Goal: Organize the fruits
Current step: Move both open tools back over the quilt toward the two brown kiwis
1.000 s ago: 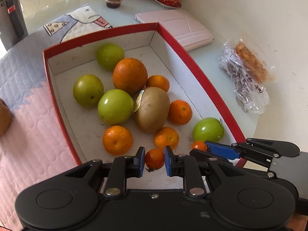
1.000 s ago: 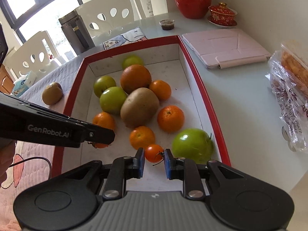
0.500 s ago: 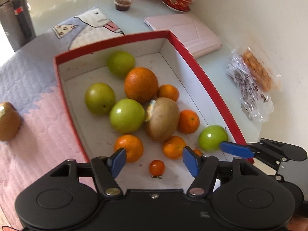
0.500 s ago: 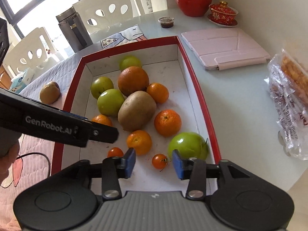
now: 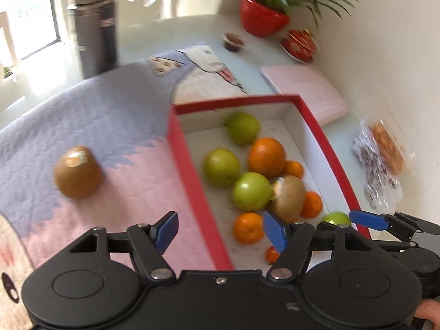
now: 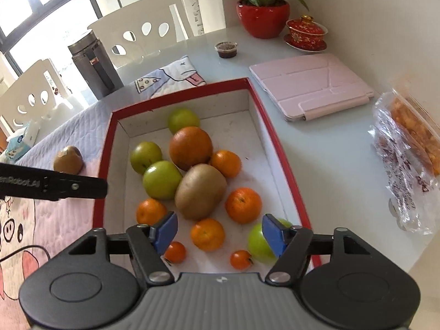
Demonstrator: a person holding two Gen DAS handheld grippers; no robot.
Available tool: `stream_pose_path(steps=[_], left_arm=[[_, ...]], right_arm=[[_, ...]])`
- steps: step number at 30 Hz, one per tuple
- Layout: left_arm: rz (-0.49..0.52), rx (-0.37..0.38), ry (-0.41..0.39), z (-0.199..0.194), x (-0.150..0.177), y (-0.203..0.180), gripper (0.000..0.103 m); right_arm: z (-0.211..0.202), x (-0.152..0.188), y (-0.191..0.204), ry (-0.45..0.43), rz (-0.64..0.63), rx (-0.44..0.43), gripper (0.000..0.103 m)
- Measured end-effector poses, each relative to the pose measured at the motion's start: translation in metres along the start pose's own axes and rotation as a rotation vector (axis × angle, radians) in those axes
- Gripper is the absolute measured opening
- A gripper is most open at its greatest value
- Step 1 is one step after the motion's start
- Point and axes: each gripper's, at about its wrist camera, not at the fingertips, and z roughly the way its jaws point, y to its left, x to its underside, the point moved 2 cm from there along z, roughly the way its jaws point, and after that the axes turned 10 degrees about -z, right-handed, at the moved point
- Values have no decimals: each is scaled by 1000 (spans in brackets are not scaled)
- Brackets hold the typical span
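Fruit is held in the red-rimmed box [image 6: 277, 148], taken as the landmark. Inside the box, mid-floor: a large kiwi [image 6: 200, 191], touching a green apple [image 6: 161, 179] on its left and a big orange [image 6: 190, 148] behind it. Two more green apples are seen toward the far wall [image 6: 183, 119] [image 6: 145, 156]. Mandarins are scattered around the kiwi [image 6: 226, 163] [image 6: 243, 205] [image 6: 207, 233] [image 6: 150, 211]. At the near end of the box: two cherry tomatoes [image 6: 175, 252] [image 6: 241, 259] and a fourth green apple [image 6: 260, 243], partly hidden by a fingertip.

One kiwi [image 5: 77, 172] is left outside the box, to its left, on the quilted mat [image 5: 96, 115]; a sticker is visible on its top.

Right gripper [image 6: 220, 233]: jaws spread wide, nothing gripped, positioned over the near end of the box. Left gripper [image 5: 220, 232]: jaws also spread wide and empty, straddling the box's left wall, with one fingertip over the mat and the other over the box interior. The left-wrist view is motion-blurred.

Right of the box, on the table [image 6: 324, 148]: a pink tablet case [image 6: 310, 82] and a clear snack bag [image 6: 407, 159]. Beyond the box: a small sauce cup [image 6: 226, 49], a red lidded teacup [image 6: 305, 31], a red plant pot [image 6: 262, 16] and a dark flask [image 6: 95, 63].
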Motion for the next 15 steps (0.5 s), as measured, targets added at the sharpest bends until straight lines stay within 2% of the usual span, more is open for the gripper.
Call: stream_pose_path(steps=[3, 10, 15], left_arm=[[-37, -20, -27, -10, -6, 20, 82], [-128, -116, -74, -36, -14, 80, 85], [-211, -172, -105, -54, -19, 132, 90]], right_arm=[[2, -11, 16, -2, -33, 3, 72], [6, -45, 65, -24, -139, -42, 81], [15, -72, 107, -25, -219, -78, 81]])
